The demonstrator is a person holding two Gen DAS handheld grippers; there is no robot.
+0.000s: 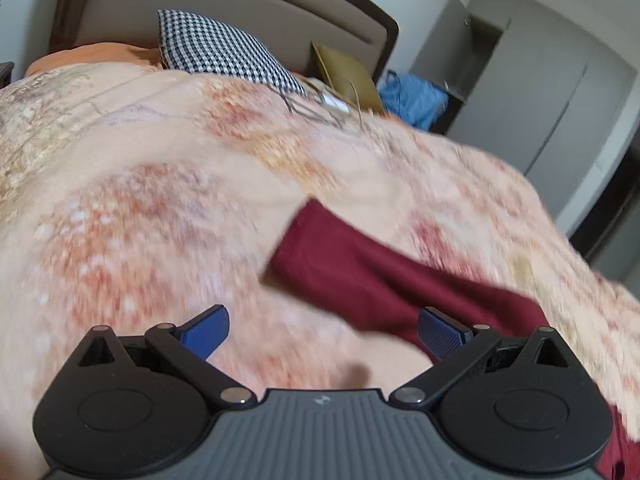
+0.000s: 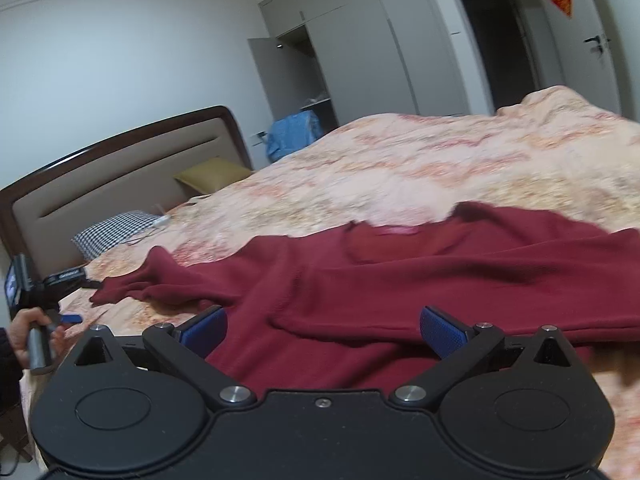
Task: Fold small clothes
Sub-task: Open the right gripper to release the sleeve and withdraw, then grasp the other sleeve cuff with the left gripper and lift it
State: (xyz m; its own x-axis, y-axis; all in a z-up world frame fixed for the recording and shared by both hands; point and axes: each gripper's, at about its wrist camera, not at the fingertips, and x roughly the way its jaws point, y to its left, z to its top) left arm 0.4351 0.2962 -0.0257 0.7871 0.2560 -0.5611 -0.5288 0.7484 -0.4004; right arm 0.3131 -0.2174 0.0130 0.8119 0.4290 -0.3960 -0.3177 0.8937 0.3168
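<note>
A dark red knitted garment (image 2: 420,276) lies spread on the bed's floral peach cover (image 2: 420,168), one sleeve reaching left. In the left wrist view a sleeve of it (image 1: 360,272) lies on the cover (image 1: 140,200), blurred by motion. My left gripper (image 1: 324,334) is open and empty, hovering above the cover beside the sleeve; it also shows at the far left of the right wrist view (image 2: 70,319), held in a hand. My right gripper (image 2: 323,334) is open and empty just above the garment's near part.
A padded headboard (image 2: 100,184) stands at the bed's head, with a checked pillow (image 1: 224,52), a gold cushion (image 1: 348,76) and a white cable (image 1: 332,100). A blue bag (image 2: 292,136) sits by grey wardrobes (image 2: 360,52). A doorway (image 2: 500,48) lies beyond.
</note>
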